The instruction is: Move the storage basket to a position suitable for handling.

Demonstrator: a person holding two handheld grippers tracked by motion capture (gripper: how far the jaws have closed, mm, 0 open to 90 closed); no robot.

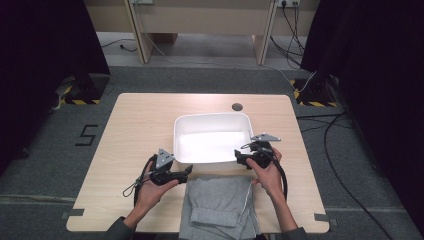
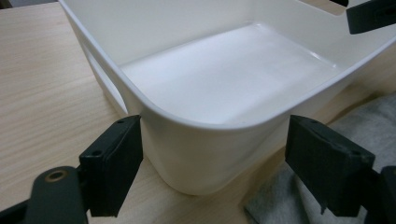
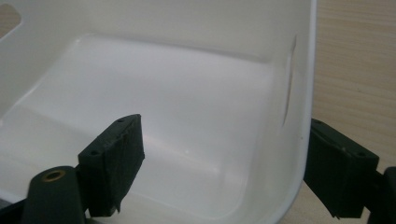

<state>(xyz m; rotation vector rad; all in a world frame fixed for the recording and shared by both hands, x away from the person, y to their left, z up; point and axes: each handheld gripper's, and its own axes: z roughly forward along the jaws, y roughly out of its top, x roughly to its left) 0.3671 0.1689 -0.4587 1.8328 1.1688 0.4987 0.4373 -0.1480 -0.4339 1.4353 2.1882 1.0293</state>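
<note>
My left gripper (image 1: 188, 170) and right gripper (image 1: 239, 158) are both wide open at the white tub's (image 1: 212, 159) near corners.

The grey garment (image 1: 220, 207) runs off the bottom edge of the high view. In the right gripper view, the white tub (image 3: 187, 116) is cropped at top and left, beyond the jaws.
</note>
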